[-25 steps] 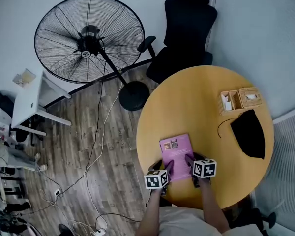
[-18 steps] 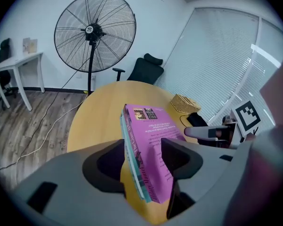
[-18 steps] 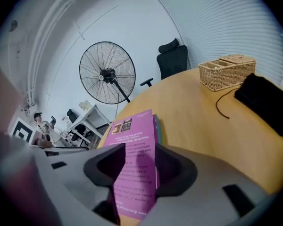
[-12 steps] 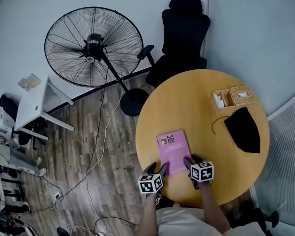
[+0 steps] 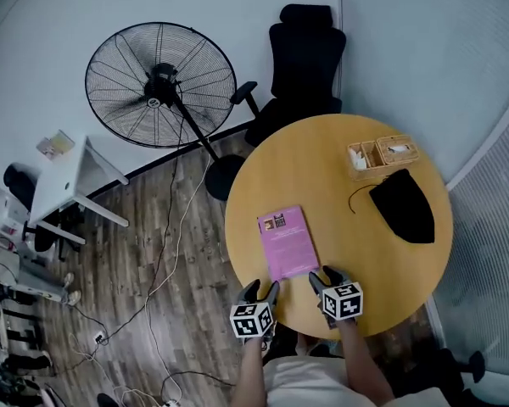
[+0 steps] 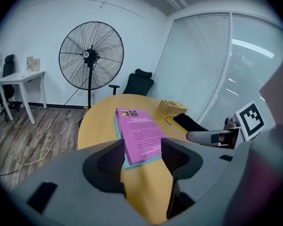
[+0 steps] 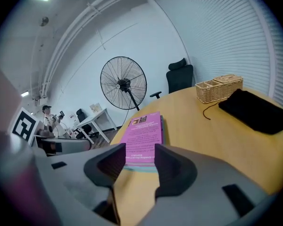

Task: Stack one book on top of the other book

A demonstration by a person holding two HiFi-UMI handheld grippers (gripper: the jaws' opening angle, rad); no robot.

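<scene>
A pink book (image 5: 286, 242) lies flat on a teal book (image 6: 144, 160), whose edge shows under it, on the round yellow table (image 5: 365, 261). My left gripper (image 5: 262, 290) hovers at the table's near edge, just short of the stack's near left corner, jaws open and empty. My right gripper (image 5: 324, 276) is by the near right corner, also open with nothing between its jaws. In the left gripper view the pink book (image 6: 139, 133) lies ahead of the open left gripper (image 6: 142, 147). In the right gripper view the pink book (image 7: 144, 133) lies beyond the open right gripper (image 7: 140, 149).
A wicker basket (image 5: 382, 153) and a black pouch (image 5: 403, 212) with a cord sit at the table's far right. Beyond the table stand a black office chair (image 5: 301, 58), a big floor fan (image 5: 161, 83) and a white desk (image 5: 68, 176). Cables lie on the wooden floor.
Both grippers have drawn back from the book's near edge toward the person and lifted a little. The stack has stayed put on the table.
</scene>
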